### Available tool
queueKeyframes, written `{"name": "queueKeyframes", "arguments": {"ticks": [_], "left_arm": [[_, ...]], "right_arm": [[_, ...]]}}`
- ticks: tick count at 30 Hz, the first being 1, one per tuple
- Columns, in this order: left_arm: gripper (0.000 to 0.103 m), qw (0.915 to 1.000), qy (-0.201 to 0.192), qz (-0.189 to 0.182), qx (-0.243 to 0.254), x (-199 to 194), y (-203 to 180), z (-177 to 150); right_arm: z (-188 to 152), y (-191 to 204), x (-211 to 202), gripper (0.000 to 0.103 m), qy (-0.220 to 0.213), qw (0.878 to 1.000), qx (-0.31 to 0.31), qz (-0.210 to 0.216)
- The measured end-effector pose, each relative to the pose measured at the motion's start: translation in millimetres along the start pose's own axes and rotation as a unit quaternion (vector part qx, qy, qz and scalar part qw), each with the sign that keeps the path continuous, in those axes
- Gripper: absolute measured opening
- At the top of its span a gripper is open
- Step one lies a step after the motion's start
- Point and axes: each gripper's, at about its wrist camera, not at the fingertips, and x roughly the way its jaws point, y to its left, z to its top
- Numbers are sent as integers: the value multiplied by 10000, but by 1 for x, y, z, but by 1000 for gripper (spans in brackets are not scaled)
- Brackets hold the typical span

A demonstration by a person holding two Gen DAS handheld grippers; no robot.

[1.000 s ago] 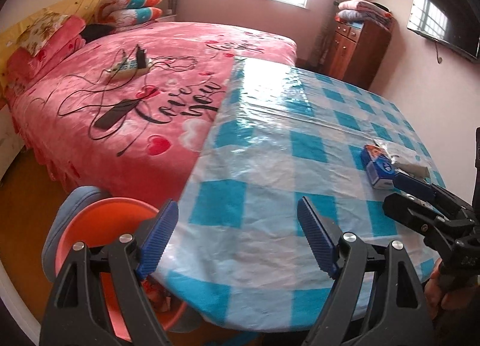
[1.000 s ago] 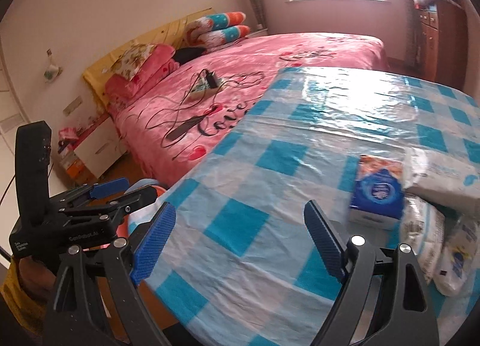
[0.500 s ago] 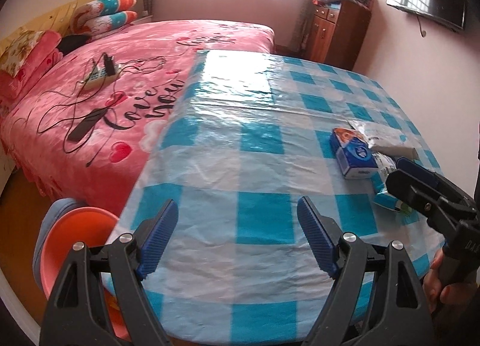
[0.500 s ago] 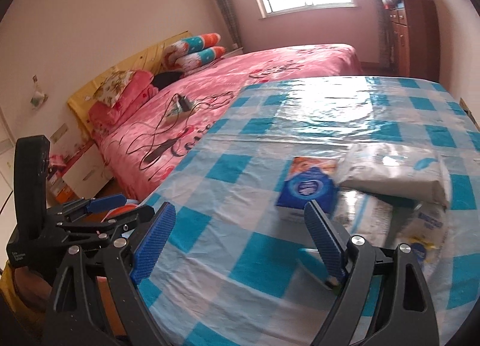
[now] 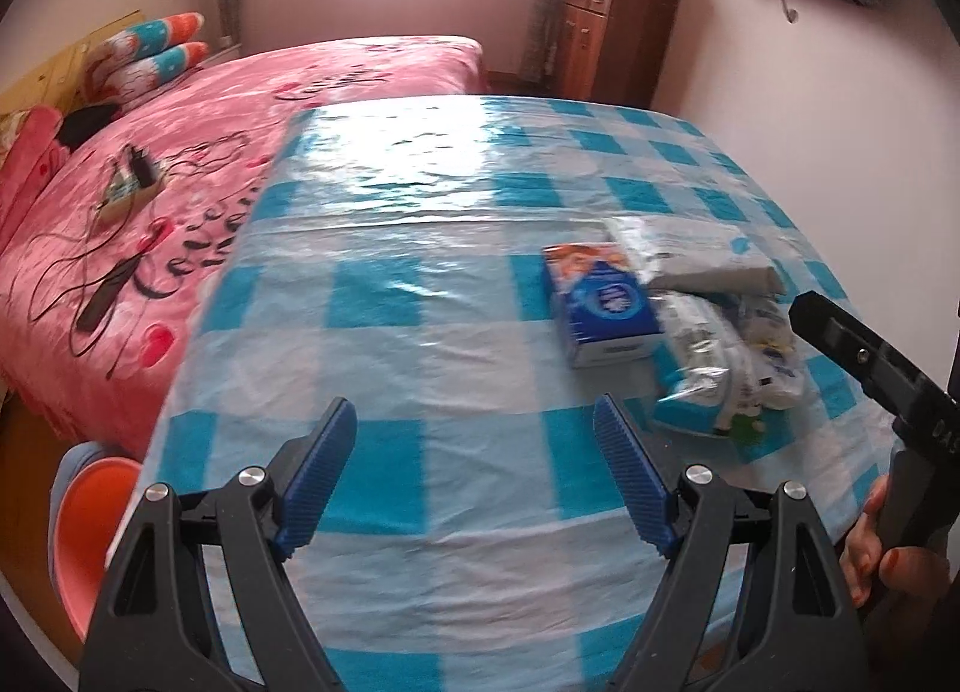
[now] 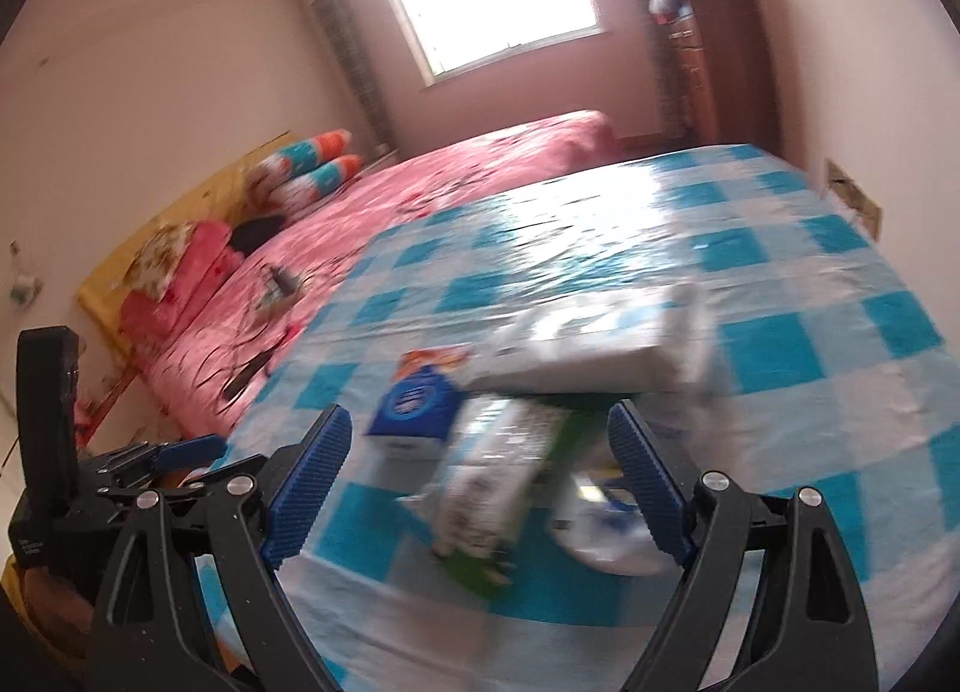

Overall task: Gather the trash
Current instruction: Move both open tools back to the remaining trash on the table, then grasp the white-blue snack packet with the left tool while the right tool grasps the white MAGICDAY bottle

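So the trash is a little pile sitting on the checkered tablecloth, out at about 2 o'clock in the left wrist view: a blue box at the left of the pile, a grey flat packet lying touching it behind, and some crinkly clear wrappers bunched up right beside both on the near side. In the right wrist view that same pile sits dead centre, with a green-and-white wrapper nearest the camera, though it's pretty blurry there.

Looks to me like this is the approach step, nothing picked up yet. The right gripper has its jaws spread wide with nothing between the pads, lined up just short of the pile. The left gripper is spread too and empty, hovering over bare cloth.

Next move, I'd guess, is pushing the right one forward and down onto the nearest wrapper and squeezing. Crinkly plastic is slippery, so it probably needs a decent bite.

Container-wise, there's an orange bin at 8 o'clock, down past the table edge. Can't see what's in it.
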Motion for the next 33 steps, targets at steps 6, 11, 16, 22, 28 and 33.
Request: {"name": "queueKeyframes", "arguments": {"ticks": [6, 11, 16, 22, 28, 33], "left_arm": [[82, 9989, 72, -337, 332, 7, -40, 9], [82, 9953, 268, -738, 561, 17, -73, 15], [82, 9923, 501, -898, 694, 34, -97, 17], [82, 9911, 708, -878, 707, 55, -107, 20], [82, 9909, 822, -828, 665, 72, -108, 23], [74, 9921, 745, -757, 670, 77, -110, 23]], "right_arm": [[-3, -45, -16, 87, -138, 9976, 637, -238], [-10, -72, -10, 87, 64, 9941, 1058, -211], [-12, -80, -11, 87, 82, 9944, 1053, -67], [-10, -89, -8, 86, 93, 9935, 1137, -13], [-10, -97, -5, 86, 148, 9929, 1177, -19], [-10, -93, -3, 86, 220, 9936, 1104, 14]]}}
